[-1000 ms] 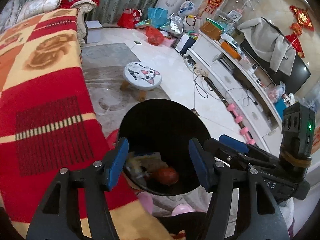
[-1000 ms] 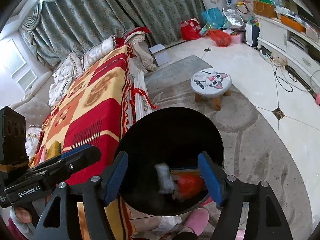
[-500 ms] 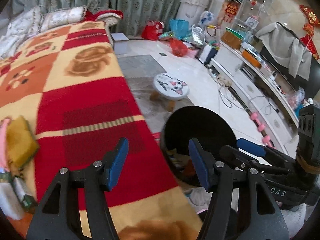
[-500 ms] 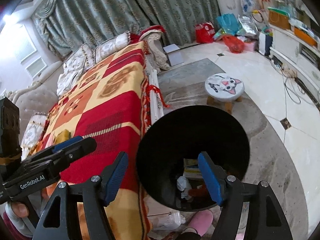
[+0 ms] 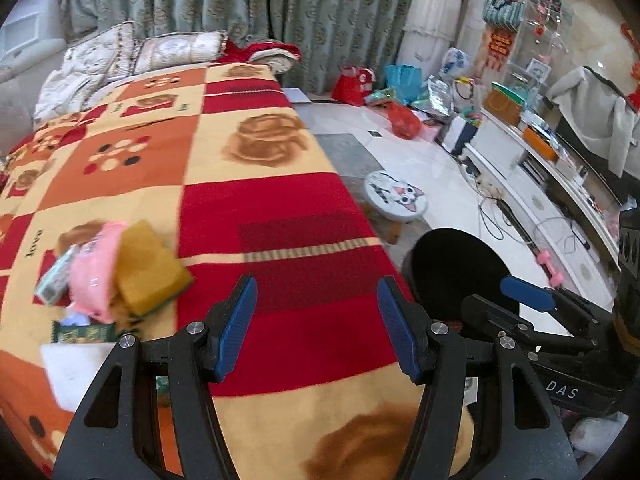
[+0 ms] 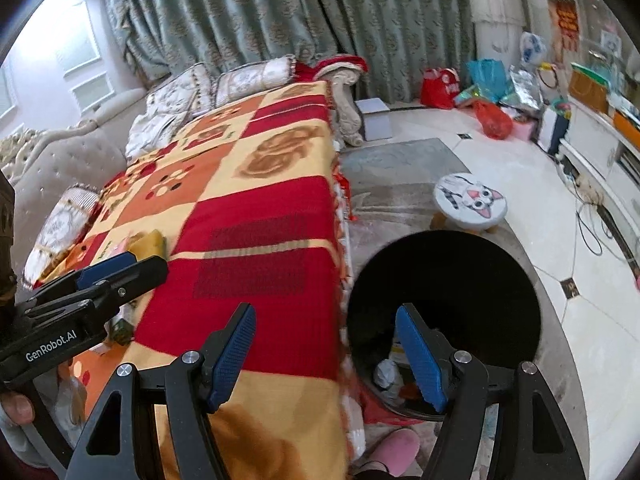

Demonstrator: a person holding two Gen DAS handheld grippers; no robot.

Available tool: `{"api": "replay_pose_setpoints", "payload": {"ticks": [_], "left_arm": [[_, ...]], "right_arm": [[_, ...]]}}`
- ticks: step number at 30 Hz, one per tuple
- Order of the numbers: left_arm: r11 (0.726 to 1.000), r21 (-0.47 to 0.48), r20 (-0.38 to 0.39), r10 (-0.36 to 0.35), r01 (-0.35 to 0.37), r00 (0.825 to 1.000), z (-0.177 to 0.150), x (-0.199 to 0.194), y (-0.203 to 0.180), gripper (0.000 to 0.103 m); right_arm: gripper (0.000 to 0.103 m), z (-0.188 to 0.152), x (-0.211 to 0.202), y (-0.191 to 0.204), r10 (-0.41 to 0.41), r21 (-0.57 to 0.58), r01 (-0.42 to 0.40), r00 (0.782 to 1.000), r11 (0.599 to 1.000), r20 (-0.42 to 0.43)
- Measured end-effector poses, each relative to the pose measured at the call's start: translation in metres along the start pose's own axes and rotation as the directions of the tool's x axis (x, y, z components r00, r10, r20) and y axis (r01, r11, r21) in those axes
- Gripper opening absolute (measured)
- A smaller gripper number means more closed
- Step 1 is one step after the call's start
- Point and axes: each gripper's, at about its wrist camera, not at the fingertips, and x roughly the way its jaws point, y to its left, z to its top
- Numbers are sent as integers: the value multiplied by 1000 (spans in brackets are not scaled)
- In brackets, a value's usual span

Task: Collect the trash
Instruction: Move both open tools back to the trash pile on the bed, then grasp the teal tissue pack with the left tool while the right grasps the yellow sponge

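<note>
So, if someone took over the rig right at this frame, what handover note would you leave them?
Left tongs: open, empty, over the red and yellow blanket.
Right tongs: open, empty, at the blanket's edge beside the black trash bin.
Bin stands on the floor next to the sofa and already holds some trash, including crumpled white paper.
Left to collect: a pile on the blanket to the left, with a yellow sponge, a pink wrapper, a green packet and a white sheet.
Likely next: reach for that pile and carry the pieces to the bin.
</note>
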Motion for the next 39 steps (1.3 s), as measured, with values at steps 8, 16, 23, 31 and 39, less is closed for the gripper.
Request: {"api": "replay_pose_setpoints", "payload": {"ticks": [8,16,23,31,39], "left_arm": [[996,-43,13,73,-72,997,-11,-29,53,61],[981,-101,-16,166,-167,986,-32,-51,123,61],[954,-171,-54,242,-248,969,-41,-53,191,61],[953,-169,-80,241,-251,967,-34,-25,246,61],[979,-73,-114,184,-193,976,-17,16,262,62]], "right_arm": [[70,-3,13,55,107,-102,-108,994,989,-16],[70,-8,36,109,194,-174,-204,978,963,-74],[70,-1,58,156,248,-215,-273,959,938,-136],[70,16,96,190,234,-275,-278,955,921,-183],[70,39,163,202,226,-279,-313,926,908,-304]]}}
